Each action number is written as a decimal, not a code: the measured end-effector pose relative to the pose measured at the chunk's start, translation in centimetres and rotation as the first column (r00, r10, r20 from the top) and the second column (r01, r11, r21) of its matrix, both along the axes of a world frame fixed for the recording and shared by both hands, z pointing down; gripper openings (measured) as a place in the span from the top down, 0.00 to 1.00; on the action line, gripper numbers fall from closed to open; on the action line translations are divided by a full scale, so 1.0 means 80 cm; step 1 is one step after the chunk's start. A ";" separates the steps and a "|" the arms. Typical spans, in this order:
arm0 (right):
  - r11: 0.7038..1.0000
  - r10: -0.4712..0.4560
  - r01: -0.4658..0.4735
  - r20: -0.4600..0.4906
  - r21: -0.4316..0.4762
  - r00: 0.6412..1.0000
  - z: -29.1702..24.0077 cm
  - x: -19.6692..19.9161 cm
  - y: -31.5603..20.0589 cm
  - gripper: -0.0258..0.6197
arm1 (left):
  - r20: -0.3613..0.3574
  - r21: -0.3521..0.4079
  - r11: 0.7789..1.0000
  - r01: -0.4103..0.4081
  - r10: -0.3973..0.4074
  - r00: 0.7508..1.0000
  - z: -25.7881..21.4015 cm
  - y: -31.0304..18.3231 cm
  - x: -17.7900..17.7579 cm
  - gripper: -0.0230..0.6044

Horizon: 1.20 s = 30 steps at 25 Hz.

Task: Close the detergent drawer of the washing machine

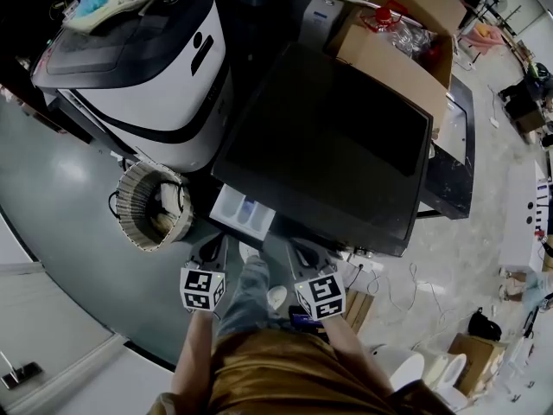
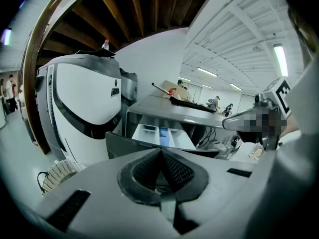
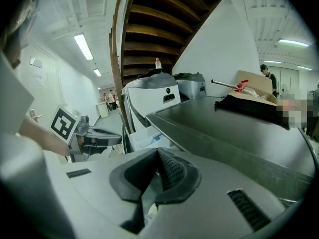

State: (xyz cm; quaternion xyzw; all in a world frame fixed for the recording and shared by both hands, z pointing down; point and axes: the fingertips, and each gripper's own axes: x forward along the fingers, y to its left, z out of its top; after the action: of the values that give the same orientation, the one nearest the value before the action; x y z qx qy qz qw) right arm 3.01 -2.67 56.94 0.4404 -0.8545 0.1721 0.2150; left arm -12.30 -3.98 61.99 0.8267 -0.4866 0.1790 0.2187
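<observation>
From the head we look steeply down on the washing machine (image 1: 328, 137) and its open detergent drawer (image 1: 244, 214). Our left gripper view sits low in front, facing the drawer from nearby. Our right gripper view looks leftward along the machine's top edge. All three views share the drawer.

A glossy grey floor (image 1: 60, 188) spreads below a white wall (image 2: 154, 59). Dark wooden beams (image 3: 164, 24) slope overhead and strip lights (image 3: 83, 46) glow on the white ceiling. A woven basket (image 1: 130, 206) stands on the floor.
</observation>
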 end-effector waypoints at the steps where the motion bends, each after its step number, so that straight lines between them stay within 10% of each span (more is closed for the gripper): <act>1: 1.000 0.002 -0.002 0.000 0.000 1.000 0.000 0.001 -0.001 0.94 | 0.000 0.000 1.000 -0.003 0.003 1.000 0.000 -0.002 0.000 0.92; 30: 1.000 0.022 -0.022 -0.005 -0.021 1.000 0.010 0.015 -0.021 0.94 | -0.004 0.007 0.999 -0.032 0.032 0.999 -0.003 -0.042 0.019 0.92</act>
State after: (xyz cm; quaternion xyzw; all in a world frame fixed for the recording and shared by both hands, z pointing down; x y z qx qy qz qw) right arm 4.18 -4.38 57.77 0.4479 -0.8472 0.1825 0.2199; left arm -10.76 -7.37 61.75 0.8354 -0.4736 0.1791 0.2139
